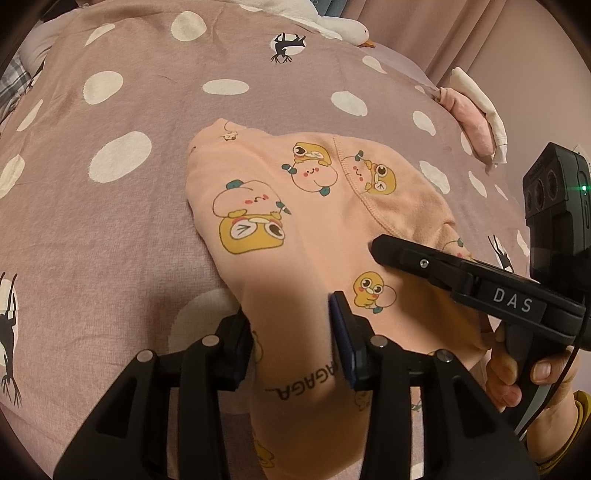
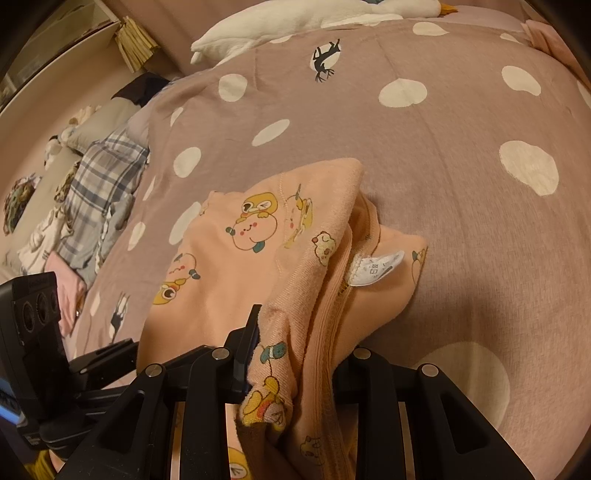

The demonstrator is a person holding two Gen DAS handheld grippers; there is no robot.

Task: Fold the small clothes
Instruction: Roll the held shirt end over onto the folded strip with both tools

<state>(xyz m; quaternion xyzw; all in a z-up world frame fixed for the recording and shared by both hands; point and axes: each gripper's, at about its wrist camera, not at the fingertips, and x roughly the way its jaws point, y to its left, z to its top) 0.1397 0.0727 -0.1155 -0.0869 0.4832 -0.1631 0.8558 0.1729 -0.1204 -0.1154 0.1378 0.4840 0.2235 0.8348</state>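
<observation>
Peach garment: a small fleece piece [image 1: 295, 221] printed with yellow and pink cartoon figures, lying at mid-frame on the blanket and running down to the lower edge in both views.
Left gripper: its fingers [image 1: 291, 332] sit low centre in the left view, clamped on a strip of the garment that passes between them.
Right gripper: low centre in the right view [image 2: 295, 354], closed on a bunched fold of the garment; cloth covers its right finger.
Right gripper from the left view: its black body [image 1: 461, 273] marked DAS crosses the lower right, over the garment, with a hand [image 1: 524, 373] on its handle.
Label: a white tag [image 2: 376, 271] sticks out of the garment's seam, right of centre in the right view.
Blanket: mauve with white spots and black deer [image 1: 129, 92], under everything.
Goose toy: white plush [image 1: 332, 22] at the top edge.
Folded clothes: pink and white pile [image 1: 476, 118] at upper right of the left view.
Plaid cloth: blue-grey heap [image 2: 99, 192] at left of the right view.
</observation>
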